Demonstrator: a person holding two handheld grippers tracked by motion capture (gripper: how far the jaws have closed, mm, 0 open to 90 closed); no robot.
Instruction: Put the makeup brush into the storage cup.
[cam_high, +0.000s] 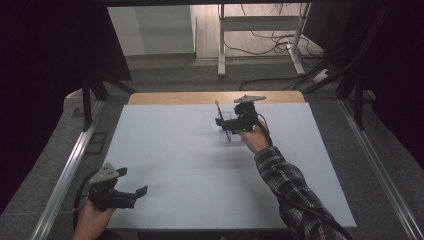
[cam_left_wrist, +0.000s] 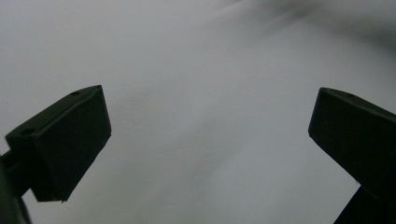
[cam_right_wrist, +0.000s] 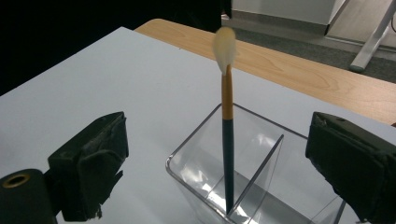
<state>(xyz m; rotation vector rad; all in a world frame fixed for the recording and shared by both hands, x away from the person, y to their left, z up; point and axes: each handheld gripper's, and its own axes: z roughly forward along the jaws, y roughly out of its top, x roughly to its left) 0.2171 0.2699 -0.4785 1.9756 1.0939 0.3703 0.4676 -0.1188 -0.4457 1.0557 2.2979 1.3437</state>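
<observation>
A clear plastic box (cam_right_wrist: 184, 163) with a divider inside stands on the white tabletop near its far edge. A paintbrush (cam_right_wrist: 227, 140) with a dark and orange handle stands upright in it, pale bristles up, leaning on the divider. My right gripper (cam_right_wrist: 217, 135) is open, one jaw on each side of the box, and neither pad touches the brush. In the high view the right gripper (cam_high: 226, 125) sits at the box (cam_high: 232, 134), pointing left, with the brush (cam_high: 220, 116) sticking up. My left gripper (cam_high: 132, 181) rests open at the near left corner, nothing between its jaws (cam_left_wrist: 205, 135).
The white tabletop (cam_high: 190, 170) ends at a wooden strip (cam_high: 180, 98) along the far edge. Metal rails (cam_high: 70, 165) run down both sides of the table. Beyond it stand white desk legs (cam_high: 221, 45) and loose cables on the floor.
</observation>
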